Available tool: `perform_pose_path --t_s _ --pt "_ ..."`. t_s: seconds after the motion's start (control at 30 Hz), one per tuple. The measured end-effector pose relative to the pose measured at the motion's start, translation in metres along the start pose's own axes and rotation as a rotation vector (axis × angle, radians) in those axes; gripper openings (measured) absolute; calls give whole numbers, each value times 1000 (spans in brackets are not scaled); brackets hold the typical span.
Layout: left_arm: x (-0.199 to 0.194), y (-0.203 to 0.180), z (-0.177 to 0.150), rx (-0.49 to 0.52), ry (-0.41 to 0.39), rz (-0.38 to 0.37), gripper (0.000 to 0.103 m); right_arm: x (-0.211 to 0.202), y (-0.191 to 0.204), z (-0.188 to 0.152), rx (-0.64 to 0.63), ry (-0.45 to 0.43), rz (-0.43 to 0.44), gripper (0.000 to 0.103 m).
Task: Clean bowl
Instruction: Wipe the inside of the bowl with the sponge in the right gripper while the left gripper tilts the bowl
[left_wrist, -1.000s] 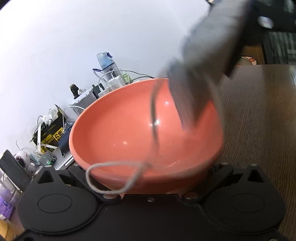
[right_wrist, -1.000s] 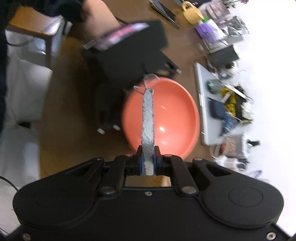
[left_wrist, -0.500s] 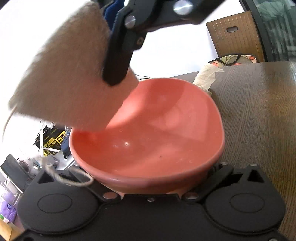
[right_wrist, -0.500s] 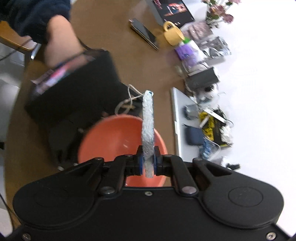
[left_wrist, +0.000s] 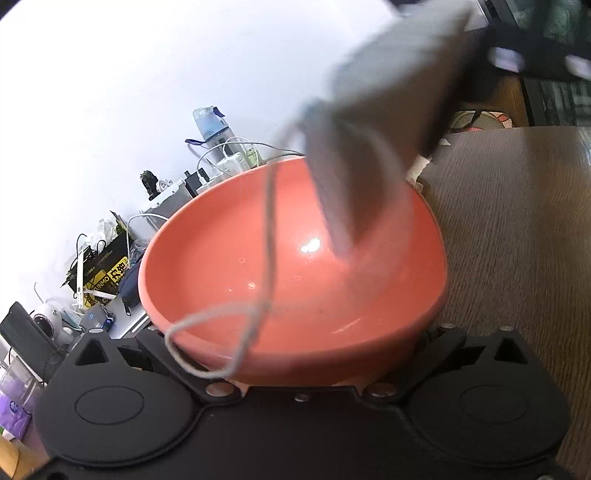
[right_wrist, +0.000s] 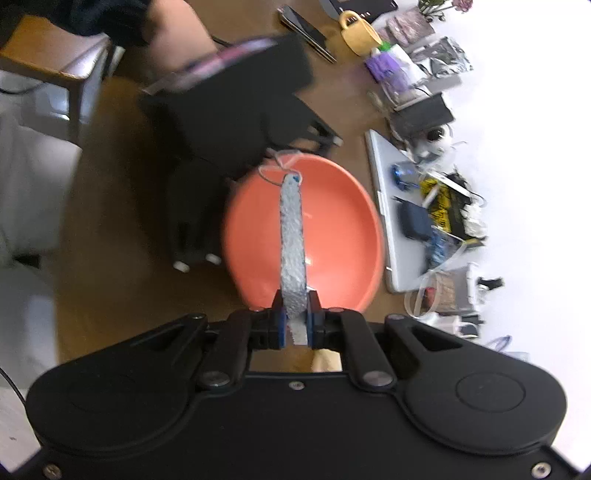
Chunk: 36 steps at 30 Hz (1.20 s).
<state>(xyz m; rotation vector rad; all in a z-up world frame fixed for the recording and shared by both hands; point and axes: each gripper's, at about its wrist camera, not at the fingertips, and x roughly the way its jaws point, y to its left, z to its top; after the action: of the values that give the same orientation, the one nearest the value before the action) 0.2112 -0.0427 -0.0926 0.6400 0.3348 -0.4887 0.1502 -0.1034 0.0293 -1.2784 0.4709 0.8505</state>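
A dark wooden table (left_wrist: 517, 229) is carrying an orange bowl (left_wrist: 288, 266), with bare wood lying open on one side and a laptop (right_wrist: 384, 221) plus cable clutter crowding the other rim. The left claw (left_wrist: 295, 384) is pinching the bowl's near edge, tilting it up. The right claw (right_wrist: 295, 325) is pressed together on a thin grey sponge (right_wrist: 292, 240), which is reaching down into the bowl's inside. The sponge's string loop (left_wrist: 221, 332) is hanging over the near rim.
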Motion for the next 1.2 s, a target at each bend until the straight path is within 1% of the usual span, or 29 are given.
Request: perform_pose_path --t_s 0.07,0.1,0.17,0.27,0.3,0.37,0.43,0.5,0.6,0.67,0.7,0.83,0.9,0.97,1.1,1.2 --pt "-1 1 -1 3 -1 3 101 -5 5 8 35 -50 51 11" --pt "-2 1 -1 5 -2 4 101 -5 8 11 29 -66 51 11" --pt "-3 0 -2 10 -4 9 101 -1 8 18 11 -97 9 11" --pt "-6 -1 -2 20 -7 18 101 3 -3 23 36 -157 -56 11" --pt "-6 -1 -2 23 -8 20 101 5 -8 24 42 -177 -91 11" --pt "-7 0 -3 17 -5 16 101 7 -16 24 37 -189 -152 11" --pt "-6 3 -3 2 -1 4 101 9 -25 22 41 -183 -171 12" --pt "-5 5 -3 -6 2 -1 101 10 -42 16 65 -173 -185 13" --pt "-6 8 -4 -18 7 -11 101 7 -54 4 91 -166 -203 15" --pt "-6 9 -5 -19 7 -13 101 2 -55 -4 105 -172 -214 15" --pt "-7 10 -6 -19 8 -14 101 0 -55 -6 109 -174 -226 11" --pt "-8 13 -7 -20 9 -14 101 -3 -60 -19 142 -171 -274 11" --pt "-7 15 -8 -14 7 -14 101 8 -63 -26 165 -143 -267 11" --pt "-5 15 -9 -9 5 -15 101 25 -63 -37 187 -101 -236 11" --pt "-3 17 -8 -22 10 -27 101 42 -58 -51 230 -69 -193 11" --pt "-3 18 -8 -33 14 -35 101 47 -55 -58 252 -50 -186 11"
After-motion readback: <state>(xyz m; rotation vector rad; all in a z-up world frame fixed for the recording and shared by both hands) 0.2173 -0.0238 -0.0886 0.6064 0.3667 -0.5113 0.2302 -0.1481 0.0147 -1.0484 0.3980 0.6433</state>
